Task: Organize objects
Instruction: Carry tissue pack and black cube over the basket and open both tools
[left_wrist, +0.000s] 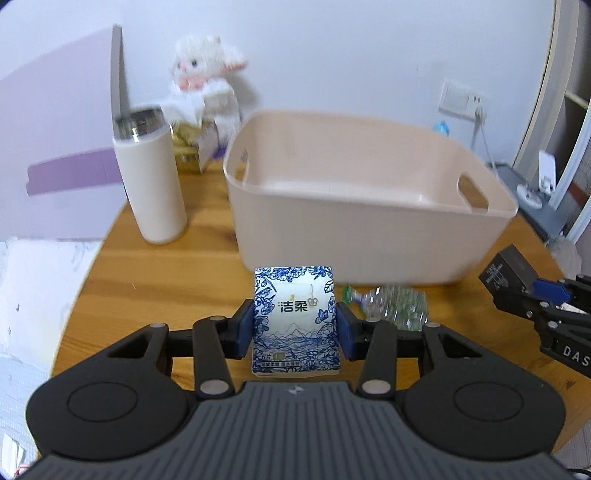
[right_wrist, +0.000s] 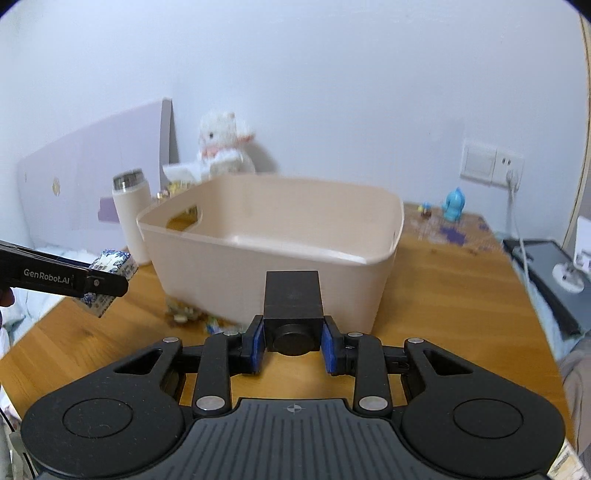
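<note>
Left wrist view first: my left gripper (left_wrist: 295, 325) has its blue fingers (left_wrist: 245, 328) pressed in on both flanks of the tissue pack (left_wrist: 295, 317), the blue-and-white one, held upright with its print facing the camera. I grip it by the narrow sides because the soft wrapper gives less there. Dead ahead at 12 o'clock sits the beige bin (left_wrist: 365, 206), open top and empty as far as I see, so it looks like the place this goes. At 10 o'clock the white thermos (left_wrist: 151, 177) stands upright on the desk (left_wrist: 155, 280), clear of my path. Behind it, a plush toy (left_wrist: 207, 74) by the wall. At 3 o'clock, low against the bin's wall, lies a crinkly green wrapper (left_wrist: 391, 302), still loose on the desk.

Over to the right wrist view: my right gripper (right_wrist: 293, 341) is clamped on a black box (right_wrist: 293, 310), fingers (right_wrist: 328, 350) snug on its two sides, the box pointing at 12 o'clock toward the bin's near wall. Both loads look carried above the desk, lined up for a drop over the rim. At 9 o'clock the left gripper comes in with the tissue pack. At 2 o'clock a small blue figurine (right_wrist: 454, 205) stands far back, well apart from the bin.
</note>
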